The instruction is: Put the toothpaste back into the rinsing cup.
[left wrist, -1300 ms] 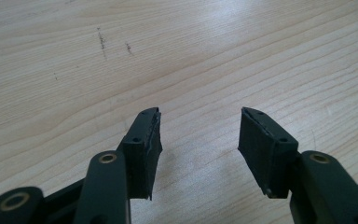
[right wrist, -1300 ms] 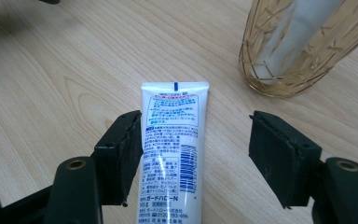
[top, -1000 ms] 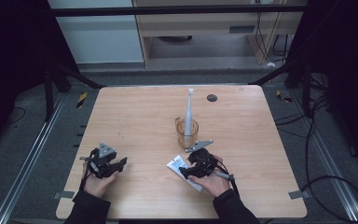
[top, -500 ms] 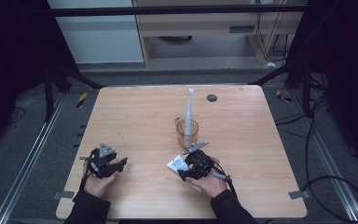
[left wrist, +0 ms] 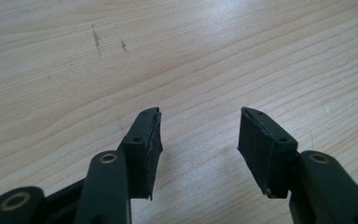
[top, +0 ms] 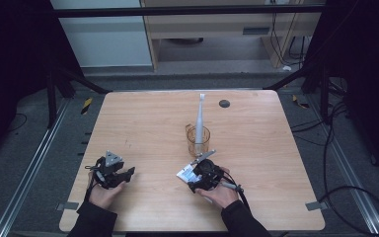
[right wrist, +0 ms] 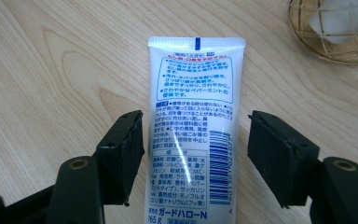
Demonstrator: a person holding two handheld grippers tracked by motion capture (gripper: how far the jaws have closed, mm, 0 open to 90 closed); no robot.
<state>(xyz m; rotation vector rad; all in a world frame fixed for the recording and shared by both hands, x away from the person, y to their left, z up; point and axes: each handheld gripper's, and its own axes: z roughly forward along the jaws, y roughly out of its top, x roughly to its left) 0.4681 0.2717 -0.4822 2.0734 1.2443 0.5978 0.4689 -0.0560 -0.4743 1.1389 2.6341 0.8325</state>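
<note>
**Operator:** Since the toothpaste tube (right wrist: 193, 135) lies flat between the jaws of my right gripper (right wrist: 195, 140), low and centre in the right gripper view, I read it as light, soft and a bit slick. The pads stand apart on both sides, the left one nearly at its edge, and the jaws have just been closing a little.

**Partner:** Where would you grip?

**Operator:** Across the flat printed body, not the thin crimped end, and gently, or it may squash.

**Partner:** Its look?

**Operator:** White, blue and red print, a barcode, blue mark at the crimp. In the high view it sits lower centre, just below the amber cup (top: 198, 140) holding a toothbrush (top: 200, 118).

**Partner:** The left gripper (left wrist: 198, 135)?

**Operator:** Fingers apart over bare table (left wrist: 214, 56), holding nothing.
</note>
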